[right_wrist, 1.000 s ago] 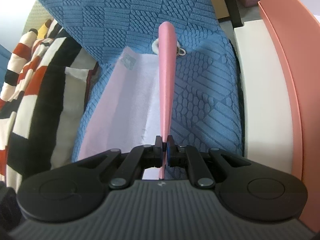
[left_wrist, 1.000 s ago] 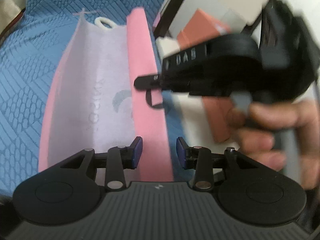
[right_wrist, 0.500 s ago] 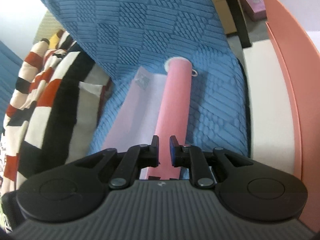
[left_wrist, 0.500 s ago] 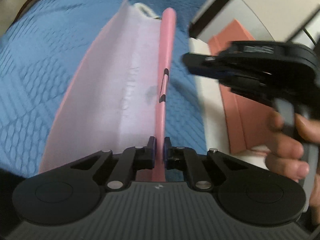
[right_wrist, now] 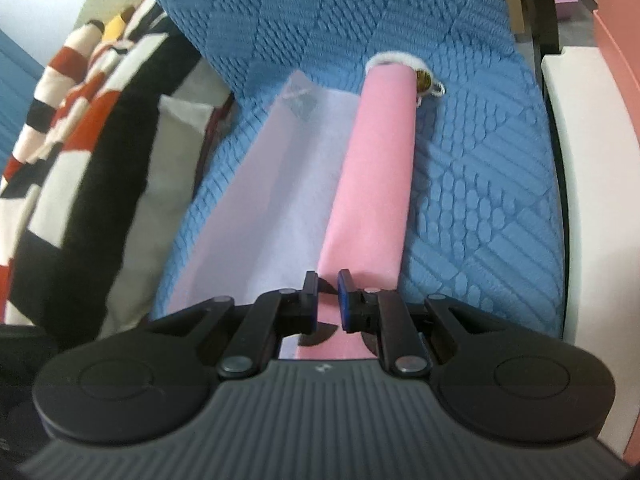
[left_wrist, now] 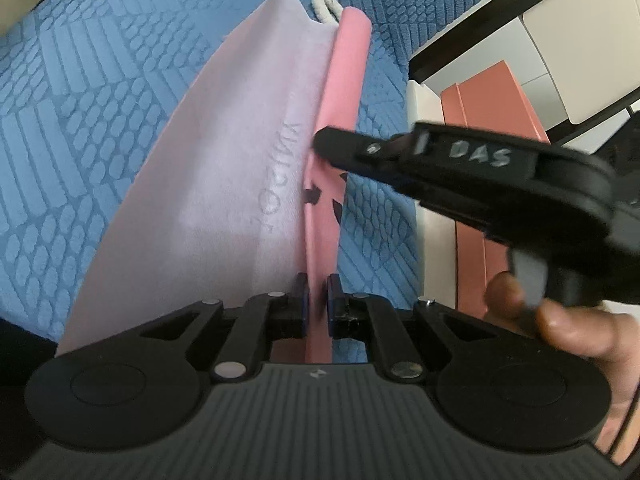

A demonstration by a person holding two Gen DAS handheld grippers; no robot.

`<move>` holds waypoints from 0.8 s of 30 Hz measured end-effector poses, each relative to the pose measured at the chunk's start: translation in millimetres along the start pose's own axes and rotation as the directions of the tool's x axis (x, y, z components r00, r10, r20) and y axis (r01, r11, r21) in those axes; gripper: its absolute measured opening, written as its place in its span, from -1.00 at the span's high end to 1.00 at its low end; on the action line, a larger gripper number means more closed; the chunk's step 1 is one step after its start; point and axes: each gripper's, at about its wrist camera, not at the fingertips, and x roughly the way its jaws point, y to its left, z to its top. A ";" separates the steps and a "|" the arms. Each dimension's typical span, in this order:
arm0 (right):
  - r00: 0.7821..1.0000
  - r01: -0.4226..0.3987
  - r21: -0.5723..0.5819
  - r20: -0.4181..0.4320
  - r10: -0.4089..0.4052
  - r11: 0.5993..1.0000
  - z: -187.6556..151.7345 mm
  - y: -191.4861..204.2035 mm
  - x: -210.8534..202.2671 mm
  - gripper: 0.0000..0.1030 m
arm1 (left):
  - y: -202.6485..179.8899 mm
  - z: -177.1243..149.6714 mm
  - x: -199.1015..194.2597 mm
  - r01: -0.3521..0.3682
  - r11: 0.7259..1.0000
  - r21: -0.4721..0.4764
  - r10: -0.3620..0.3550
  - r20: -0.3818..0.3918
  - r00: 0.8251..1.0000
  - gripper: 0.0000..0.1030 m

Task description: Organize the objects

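The pink cloth (left_wrist: 276,168) lies on the blue quilt (left_wrist: 72,128), its right edge folded over into a raised pink flap (left_wrist: 340,92) running from 6 toward 12 o'clock. A white loop (left_wrist: 326,4) shows at the flap's far end.

Edges and room: at 3 o'clock the quilt ends against a white ledge (right_wrist: 576,184), with salmon panels (left_wrist: 492,92) just beyond. At 9 o'clock in the right wrist view a striped red, black and white fabric (right_wrist: 68,148) borders the quilt. Open quilt lies on both sides of the cloth.

Writing: pale lettering on the cloth's underside appears reversed; I cannot read it reliably. The other tool's body carries "DAS" (left_wrist: 480,156) in handwritten white.

Left tongs (left_wrist: 317,300): clamped on the flap's near end, pinched between the blue pads.

Right tongs (right_wrist: 328,300): fingers a little apart, straddling the flap's near end; I cannot tell whether the pads touch it. In the left wrist view the right tongs' tip (left_wrist: 324,144) points at 9 o'clock against the flap mid-length, with the right hand (left_wrist: 568,328) gripping its handle at 4 o'clock.
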 end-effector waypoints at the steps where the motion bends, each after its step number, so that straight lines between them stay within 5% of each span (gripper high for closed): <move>1: 1.000 0.007 -0.002 -0.009 -0.007 1.000 -1.0 0.2 2.9 0.72 | 0.3 1.1 -1.9 -0.009 1.000 0.003 0.009 0.002 1.000 0.80; 14: 1.000 0.028 0.011 -0.015 -0.028 1.000 -1.5 -0.1 10.5 0.83 | -1.9 9.3 -38.7 -0.063 0.996 0.056 0.058 0.096 0.994 0.80; 24: 0.999 0.030 0.012 -0.011 -0.030 0.999 1.5 -1.5 10.3 0.78 | -10.6 10.8 -16.2 -0.105 0.987 0.124 0.099 0.052 0.994 0.80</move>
